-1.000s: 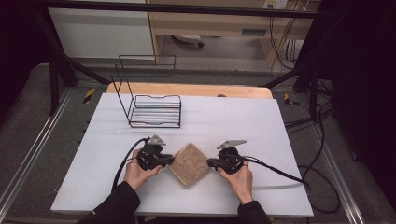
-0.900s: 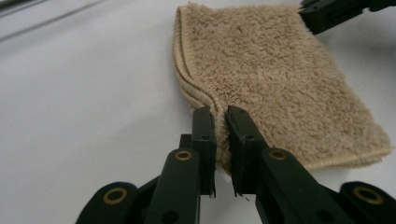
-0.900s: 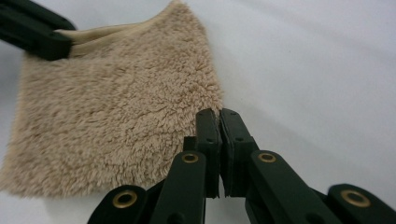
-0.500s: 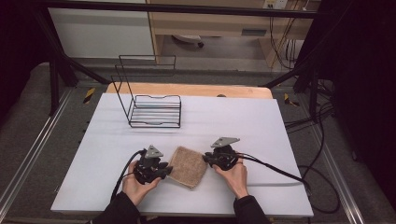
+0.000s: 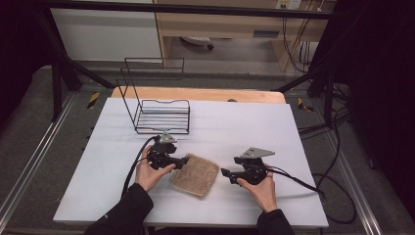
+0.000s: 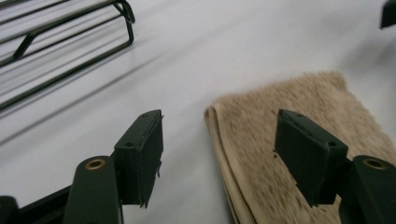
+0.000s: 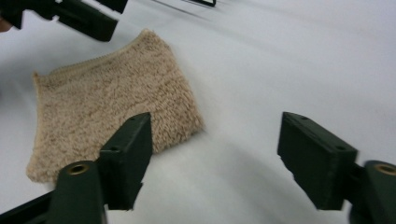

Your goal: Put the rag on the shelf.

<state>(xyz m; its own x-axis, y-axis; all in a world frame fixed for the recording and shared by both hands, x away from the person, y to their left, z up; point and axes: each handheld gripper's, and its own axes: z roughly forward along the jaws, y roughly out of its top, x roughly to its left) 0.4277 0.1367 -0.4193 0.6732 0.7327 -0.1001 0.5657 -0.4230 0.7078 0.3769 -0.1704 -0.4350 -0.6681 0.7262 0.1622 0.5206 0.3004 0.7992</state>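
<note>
One wire rack [image 5: 161, 115] behind folded towel [image 5: 195, 175]

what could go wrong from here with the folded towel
Both grippers have just opened their jaws and hold nothing. The left gripper hangs at the edge of the folded towel, so pulling away could snag it and undo the fold. The right gripper is clear, but its cable could drag across the table.
</note>
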